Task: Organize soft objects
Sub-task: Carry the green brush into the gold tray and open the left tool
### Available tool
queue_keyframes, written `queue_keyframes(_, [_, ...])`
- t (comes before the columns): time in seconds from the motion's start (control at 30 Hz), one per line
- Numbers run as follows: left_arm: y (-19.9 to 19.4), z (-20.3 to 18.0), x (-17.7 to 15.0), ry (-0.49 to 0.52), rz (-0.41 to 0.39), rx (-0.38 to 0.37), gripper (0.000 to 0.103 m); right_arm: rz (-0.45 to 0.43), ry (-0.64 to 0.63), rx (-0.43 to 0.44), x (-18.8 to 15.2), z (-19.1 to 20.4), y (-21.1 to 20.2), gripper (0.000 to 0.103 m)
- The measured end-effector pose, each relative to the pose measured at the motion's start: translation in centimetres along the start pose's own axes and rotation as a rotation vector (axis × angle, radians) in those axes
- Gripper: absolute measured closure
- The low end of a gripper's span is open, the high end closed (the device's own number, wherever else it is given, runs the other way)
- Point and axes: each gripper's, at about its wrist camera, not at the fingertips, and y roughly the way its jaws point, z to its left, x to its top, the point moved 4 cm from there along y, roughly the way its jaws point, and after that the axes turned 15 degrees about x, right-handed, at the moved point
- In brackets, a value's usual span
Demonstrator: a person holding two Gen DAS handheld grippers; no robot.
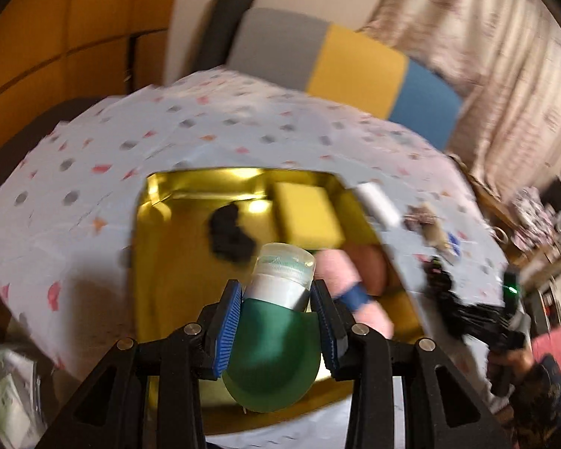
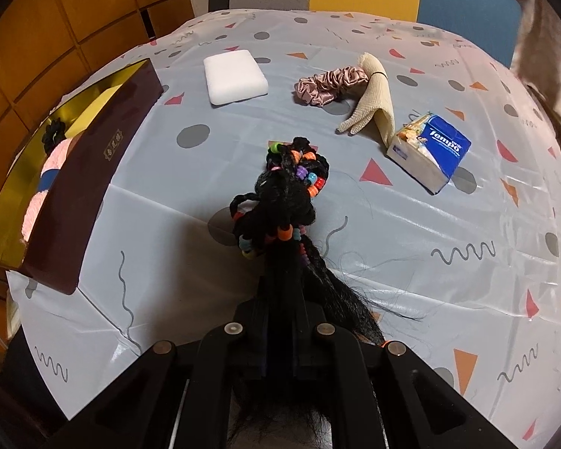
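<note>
Box (image 1: 146, 224) interior: near-left floor bare; black scrunchie (image 1: 230, 237), yellow sponge (image 1: 306, 217), pink towel (image 1: 340, 273) fill far-right. Worktop (image 2: 392, 232) open between box wall (image 2: 93, 172) and tissue pack (image 2: 428, 149).

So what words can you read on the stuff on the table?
"Tempo" – in white letters on the blue tissue pack; the small print beside it is too tiny to read.
Gold characters on a little label on the dark side of the box – too small to read.
The green bottle in the left fingers shows no words.
Nothing else has writing I can make out.
</note>
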Motion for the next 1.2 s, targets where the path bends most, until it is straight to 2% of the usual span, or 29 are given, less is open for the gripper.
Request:
queue_keyframes(0.13, [3.2, 1.9, 0.8, -0.049, 0.044, 0.049, 0.065, -0.005, -0.017, -0.011, -0.1, 0.0, 0.0, 0.096])
queue_keyframes(0.5, [10.4, 3.6, 4.1, -0.132, 0.141, 0.149, 0.065, -0.01, -0.021, -0.012, 0.0, -0.1, 0.1, 0.096])
queue_keyframes(0.6, [11.6, 3.6, 5.2, -0.09, 0.113, 0.222, 0.065, -0.011, -0.022, -0.01, 0.0, -0.1, 0.1, 0.096])
queue_keyframes(0.7, [12.0, 3.7, 5.8, -0.082, 0.113, 0.228, 0.064, -0.012, -0.022, -0.01, 0.0, -0.1, 0.1, 0.096])
queue_keyframes(0.73, [11.8, 3.7, 5.9, -0.082, 0.114, 0.237, 0.061, -0.012, -0.022, -0.01, 0.0, -0.1, 0.1, 0.096])
queue_keyframes(0.83, [10.3, 3.8, 5.9, -0.096, 0.086, 0.235, 0.059, -0.012, -0.024, -0.012, 0.0, -0.1, 0.1, 0.096])
queue_keyframes(0.97, [6.6, 3.4, 5.3, -0.098, 0.004, 0.222, 0.057, -0.012, -0.029, -0.016, 0.0, -0.2, 0.1, 0.096])
queue_keyframes(1.2, [0.8, 1.5, 2.1, -0.045, -0.094, 0.188, 0.054, -0.012, -0.041, -0.031, 0.0, -0.1, 0.2, 0.096])
